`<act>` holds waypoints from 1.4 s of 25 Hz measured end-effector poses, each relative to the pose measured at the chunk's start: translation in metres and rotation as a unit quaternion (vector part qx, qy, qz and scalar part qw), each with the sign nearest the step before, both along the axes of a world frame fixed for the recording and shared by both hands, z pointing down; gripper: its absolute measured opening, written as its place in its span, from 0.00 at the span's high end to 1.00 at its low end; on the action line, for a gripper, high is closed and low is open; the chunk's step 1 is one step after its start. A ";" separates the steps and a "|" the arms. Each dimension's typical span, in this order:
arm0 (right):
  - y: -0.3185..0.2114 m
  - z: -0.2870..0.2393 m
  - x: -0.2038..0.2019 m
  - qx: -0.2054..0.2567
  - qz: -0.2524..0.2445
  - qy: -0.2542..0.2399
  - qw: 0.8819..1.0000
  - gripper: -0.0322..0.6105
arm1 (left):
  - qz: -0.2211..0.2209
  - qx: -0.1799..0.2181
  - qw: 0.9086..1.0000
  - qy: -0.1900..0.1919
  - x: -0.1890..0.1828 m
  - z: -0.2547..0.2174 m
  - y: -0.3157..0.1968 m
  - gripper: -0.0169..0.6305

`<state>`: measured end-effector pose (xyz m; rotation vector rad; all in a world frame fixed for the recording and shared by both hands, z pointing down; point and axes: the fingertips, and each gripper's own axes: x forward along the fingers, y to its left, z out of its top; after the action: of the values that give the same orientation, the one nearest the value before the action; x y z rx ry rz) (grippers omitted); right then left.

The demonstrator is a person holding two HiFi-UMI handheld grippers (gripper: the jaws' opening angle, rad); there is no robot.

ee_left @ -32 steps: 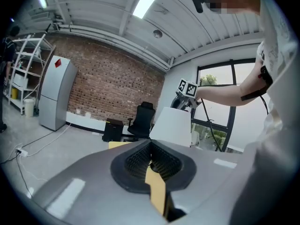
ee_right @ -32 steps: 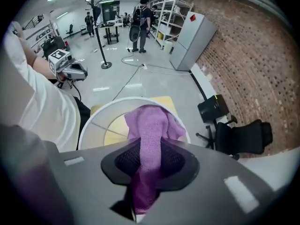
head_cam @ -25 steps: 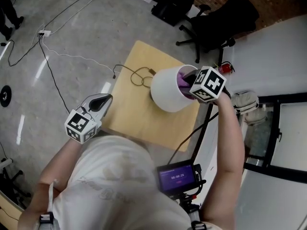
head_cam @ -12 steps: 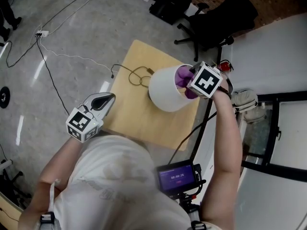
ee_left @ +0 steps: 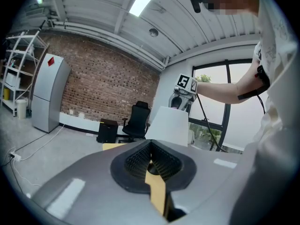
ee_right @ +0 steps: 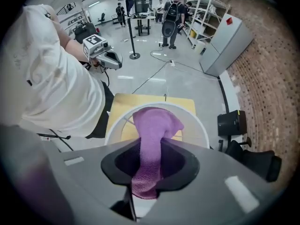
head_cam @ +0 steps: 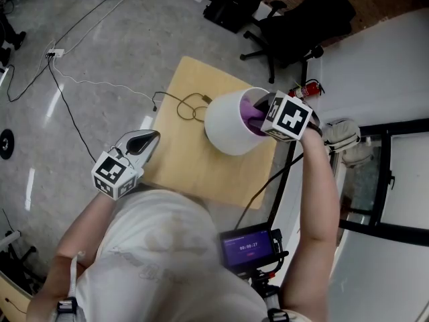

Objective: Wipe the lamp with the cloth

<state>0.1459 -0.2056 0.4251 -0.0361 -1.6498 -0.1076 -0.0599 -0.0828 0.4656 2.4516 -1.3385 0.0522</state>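
Note:
A white lamp shade (head_cam: 228, 125) stands on a small wooden table (head_cam: 194, 159). My right gripper (head_cam: 265, 113) points straight down over the shade's open top, shut on a purple cloth (ee_right: 152, 139). The cloth hangs from the jaws into the shade (ee_right: 199, 125) and shows purple inside the rim (head_cam: 251, 113). My left gripper (head_cam: 137, 143) is held level at the table's left edge, away from the lamp, its jaws shut with nothing between them (ee_left: 152, 165). The shade (ee_left: 168, 125) shows ahead of it.
The lamp's cable (head_cam: 191, 106) lies coiled on the table's far side. A black office chair (head_cam: 301, 25) and a red fire extinguisher (head_cam: 305, 89) stand beyond it. A screen on a stand (head_cam: 248, 250) is at my right side; white tables flank the right.
My right gripper with the cloth shifted slightly back and forth across the shade's top. The left gripper stayed put.

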 end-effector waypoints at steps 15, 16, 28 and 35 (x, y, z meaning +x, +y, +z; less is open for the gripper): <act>-0.037 0.009 0.012 0.121 0.027 0.048 0.991 0.80 | 0.001 0.000 1.000 -0.001 -0.007 -0.001 0.005 0.97; -0.034 0.008 0.010 0.112 0.029 0.038 0.993 0.80 | 0.001 0.000 1.000 -0.001 -0.009 -0.001 0.006 0.97; -0.011 -0.024 0.007 0.095 0.043 0.003 0.995 0.79 | 0.018 0.011 1.000 0.001 -0.016 -0.007 0.011 0.97; -0.019 -0.071 0.006 0.171 0.101 -0.081 0.977 0.79 | 0.028 0.015 0.999 -0.001 -0.034 -0.008 0.024 0.97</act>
<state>0.1517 -0.2242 0.3541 0.4111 -1.7666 -0.2439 -0.0942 -0.0591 0.4579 2.5139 -1.2798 0.0492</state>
